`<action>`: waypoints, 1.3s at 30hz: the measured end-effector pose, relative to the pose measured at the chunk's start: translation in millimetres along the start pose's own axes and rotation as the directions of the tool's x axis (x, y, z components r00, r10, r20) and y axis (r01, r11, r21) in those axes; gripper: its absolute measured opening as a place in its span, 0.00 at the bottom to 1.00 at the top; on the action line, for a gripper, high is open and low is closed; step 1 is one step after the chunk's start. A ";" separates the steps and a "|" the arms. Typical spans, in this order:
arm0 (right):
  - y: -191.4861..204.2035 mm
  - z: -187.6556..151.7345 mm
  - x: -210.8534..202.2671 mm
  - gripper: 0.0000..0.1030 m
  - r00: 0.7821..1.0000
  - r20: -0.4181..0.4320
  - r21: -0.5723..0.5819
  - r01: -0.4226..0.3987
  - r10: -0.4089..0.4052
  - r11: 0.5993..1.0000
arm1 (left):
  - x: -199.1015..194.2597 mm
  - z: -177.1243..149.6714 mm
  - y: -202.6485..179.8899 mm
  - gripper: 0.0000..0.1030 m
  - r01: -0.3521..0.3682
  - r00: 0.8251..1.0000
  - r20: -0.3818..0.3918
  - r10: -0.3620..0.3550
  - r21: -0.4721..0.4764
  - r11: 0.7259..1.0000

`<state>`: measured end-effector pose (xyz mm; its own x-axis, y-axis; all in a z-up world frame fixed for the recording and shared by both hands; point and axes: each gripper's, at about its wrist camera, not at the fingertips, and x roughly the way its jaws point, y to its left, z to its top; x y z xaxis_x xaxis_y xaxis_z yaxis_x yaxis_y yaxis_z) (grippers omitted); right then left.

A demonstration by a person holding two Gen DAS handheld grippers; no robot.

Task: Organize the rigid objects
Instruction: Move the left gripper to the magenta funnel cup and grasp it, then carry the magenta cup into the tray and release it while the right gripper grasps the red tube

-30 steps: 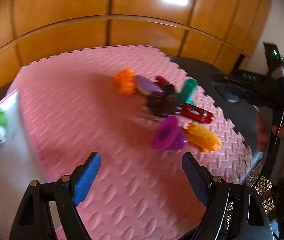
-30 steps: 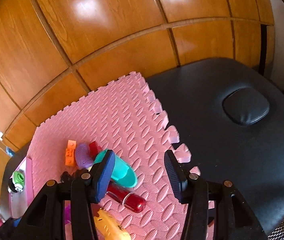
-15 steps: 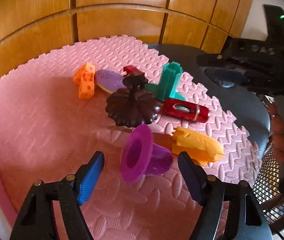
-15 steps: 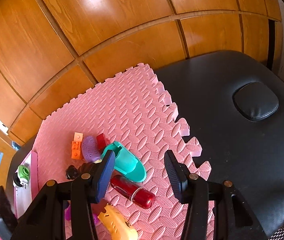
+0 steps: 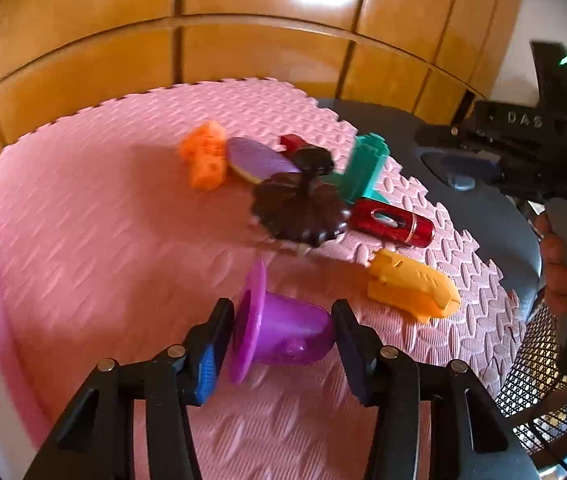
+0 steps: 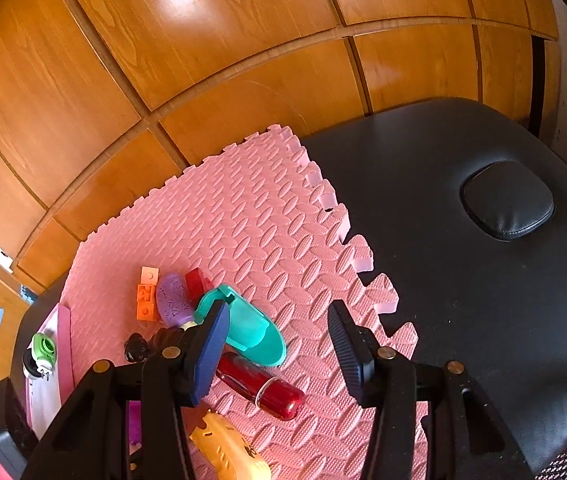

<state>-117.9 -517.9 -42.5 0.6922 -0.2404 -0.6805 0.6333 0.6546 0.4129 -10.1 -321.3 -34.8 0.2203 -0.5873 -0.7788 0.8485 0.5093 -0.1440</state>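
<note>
Wood-panelled wall (image 6: 211,52) behind; black padded table (image 6: 483,280) (oval cushion (image 6: 507,204) inset) under pink foam mat (image 6: 251,216).

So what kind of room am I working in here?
Probably a room in a home rather than a lab. A padded black vinyl massage-style table stands against glossy wooden wall panels, and a pink interlocking foam play mat laid over it carries small plastic toys.
</note>
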 end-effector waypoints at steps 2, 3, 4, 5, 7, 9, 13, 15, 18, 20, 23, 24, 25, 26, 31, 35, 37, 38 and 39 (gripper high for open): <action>0.6 -0.3 0.9 0.50 1.000 -0.004 -0.003 0.002 -0.002 1.000 | -7.5 -5.8 5.2 0.48 -0.005 1.000 0.006 0.005 -0.022 1.000; 1.2 -0.7 1.6 0.50 1.000 -0.007 -0.006 0.000 0.000 1.000 | -10.9 -8.0 7.7 0.48 -0.007 1.000 0.011 0.007 -0.032 0.999; 2.2 -1.4 2.8 0.50 1.000 -0.014 -0.010 -0.006 0.006 1.000 | -14.2 -10.3 10.3 0.48 -0.011 1.000 0.014 0.012 -0.041 0.999; 3.3 -1.8 3.6 0.50 1.000 -0.021 -0.015 -0.011 0.011 1.000 | -18.1 -13.2 13.4 0.48 -0.012 1.000 0.018 0.013 -0.052 0.999; 8.0 -3.8 7.4 0.50 0.999 -0.042 -0.038 -0.022 0.020 0.999 | -23.8 -16.2 16.8 0.46 -0.016 1.000 0.025 0.018 -0.063 0.998; 15.8 -7.3 11.9 0.50 0.998 -0.063 -0.082 -0.018 0.013 0.997 | -27.5 -18.1 18.1 0.45 -0.030 0.999 0.031 0.032 -0.062 0.998; 25.6 -13.8 18.2 0.50 0.995 -0.100 -0.139 -0.029 0.015 0.990 | -31.5 -22.0 22.0 0.45 -0.028 0.999 0.031 0.030 -0.077 0.997; 30.5 -17.9 22.0 0.50 0.992 -0.125 -0.170 -0.032 0.011 0.985 | -32.3 -22.8 22.3 0.45 -0.028 0.999 0.032 0.031 -0.076 0.997; 36.3 -23.5 27.6 0.50 0.988 -0.157 -0.213 -0.026 -0.008 0.977 | -32.8 -23.6 22.1 0.45 -0.025 0.999 0.035 0.027 -0.067 0.997; 40.1 -27.9 32.7 0.50 0.982 -0.186 -0.237 -0.029 -0.017 0.971 | -32.1 -23.8 21.9 0.45 -0.021 0.999 0.035 0.023 -0.066 0.998; 49.0 -35.0 38.0 0.50 0.978 -0.199 -0.303 -0.005 -0.058 0.953 | -29.9 -24.1 22.5 0.46 -0.014 0.999 0.029 0.016 -0.068 0.998; 51.1 -37.5 40.0 0.50 0.977 -0.201 -0.322 0.006 -0.074 0.947 | -28.8 -24.1 21.6 0.46 -0.017 0.999 0.029 0.019 -0.062 0.998; 51.8 -38.9 41.7 0.50 0.975 -0.204 -0.334 0.015 -0.087 0.942 | -27.8 -24.0 20.7 0.47 -0.019 0.999 0.028 0.020 -0.055 0.998; 52.0 -39.9 43.6 0.50 0.973 -0.207 -0.344 0.023 -0.099 0.939 | -25.9 -24.0 20.2 0.47 -0.021 1.000 0.019 0.022 -0.052 0.998; 53.6 -45.2 49.5 0.25 0.967 -0.203 -0.392 0.066 -0.156 0.918 | -20.0 -25.9 18.6 0.50 -0.030 0.999 0.011 0.031 -0.042 0.999; 60.5 -52.1 53.2 0.25 0.961 -0.206 -0.446 0.074 -0.183 0.892 | -23.4 -25.7 22.1 0.49 -0.019 1.000 0.016 0.020 -0.060 0.998; 62.1 -53.7 53.0 0.25 0.961 -0.202 -0.455 0.081 -0.191 0.887 | -29.1 -24.1 24.1 0.46 -0.012 1.000 0.028 0.014 -0.072 0.997; 61.9 -53.6 52.9 0.25 0.961 -0.203 -0.453 0.079 -0.189 0.888 | -31.3 -23.2 25.0 0.45 -0.007 0.999 0.034 0.010 -0.078 0.997; 60.9 -53.1 52.6 0.25 0.961 -0.205 -0.448 0.075 -0.184 0.891 | -34.3 -22.6 26.7 0.44 0.000 0.999 0.036 0.003 -0.089 0.996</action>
<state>-61.3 -452.6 -85.3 0.4781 -0.2041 -0.8542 0.4610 0.8862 0.0463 -5.9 -273.3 -25.7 0.2399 -0.6081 -0.7567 0.8024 0.5629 -0.1979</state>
